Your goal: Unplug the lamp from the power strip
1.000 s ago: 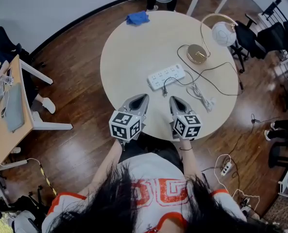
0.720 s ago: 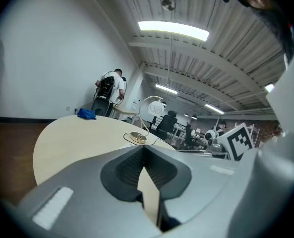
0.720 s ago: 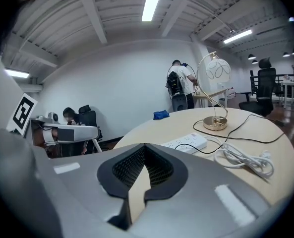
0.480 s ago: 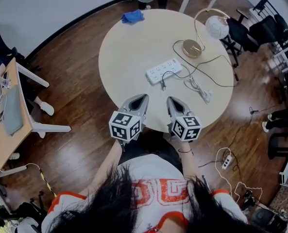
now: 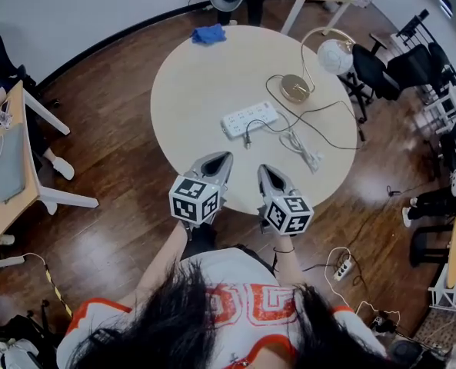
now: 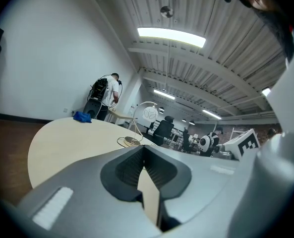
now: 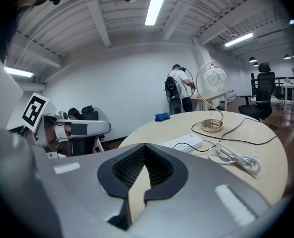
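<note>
Plainly, we hold both tools back at the near edge of the table [image 5: 197, 91], well apart from the power strip [image 5: 249, 119] that lies near its middle. The left gripper [image 5: 221, 161] and the right gripper [image 5: 264, 172] each have their jaws pressed together with nothing between them. The lamp [image 5: 295, 88] stands beyond the strip, and its dark cord loops round to a plug [image 5: 247, 139] just beside the strip's near side. If that plug sits in a socket and we tug the cord instead of the plug body, we judge the light strip would slide with it, or the arched lamp could be dragged over. The loose white cord [image 5: 301, 150] could also snag a jaw on the way in. We cannot tell from the head view whether the plug is seated or lying free; it is too small. The left gripper view does not show the strip at all.
</note>
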Demonstrator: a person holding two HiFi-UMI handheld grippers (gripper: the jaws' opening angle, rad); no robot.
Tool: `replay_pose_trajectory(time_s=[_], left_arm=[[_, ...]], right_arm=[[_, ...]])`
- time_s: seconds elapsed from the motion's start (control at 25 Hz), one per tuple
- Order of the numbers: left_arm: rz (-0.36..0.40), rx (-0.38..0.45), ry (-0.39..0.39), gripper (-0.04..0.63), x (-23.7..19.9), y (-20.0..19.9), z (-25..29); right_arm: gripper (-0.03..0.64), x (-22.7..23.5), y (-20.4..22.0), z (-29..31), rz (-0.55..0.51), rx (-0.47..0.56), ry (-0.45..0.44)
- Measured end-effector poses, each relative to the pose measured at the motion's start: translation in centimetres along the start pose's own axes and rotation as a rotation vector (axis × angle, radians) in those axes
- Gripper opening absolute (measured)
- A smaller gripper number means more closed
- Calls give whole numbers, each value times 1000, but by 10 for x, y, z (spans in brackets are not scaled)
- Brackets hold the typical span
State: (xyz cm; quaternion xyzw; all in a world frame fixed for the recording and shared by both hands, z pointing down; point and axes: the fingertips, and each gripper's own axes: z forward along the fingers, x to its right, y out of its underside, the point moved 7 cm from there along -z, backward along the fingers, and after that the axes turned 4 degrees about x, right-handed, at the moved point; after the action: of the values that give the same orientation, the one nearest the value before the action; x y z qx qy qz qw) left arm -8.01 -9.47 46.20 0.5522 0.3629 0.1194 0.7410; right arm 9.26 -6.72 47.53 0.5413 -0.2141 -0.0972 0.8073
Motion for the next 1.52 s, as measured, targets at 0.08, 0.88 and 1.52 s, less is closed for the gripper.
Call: replay_pose_trajectory(time_s=[0.08,0.88,1.52], left_arm=[[10,2,5,0,8,1,1],[-13,-35,-56,0,125,73,-62],[11,2,-151,0,131,80,-105]], right_arm=[[0,1,1,-10,3,8,0],[0,-3,63,-136,-14,-11,-79],[0,-10,64,-144,-38,12,-118]])
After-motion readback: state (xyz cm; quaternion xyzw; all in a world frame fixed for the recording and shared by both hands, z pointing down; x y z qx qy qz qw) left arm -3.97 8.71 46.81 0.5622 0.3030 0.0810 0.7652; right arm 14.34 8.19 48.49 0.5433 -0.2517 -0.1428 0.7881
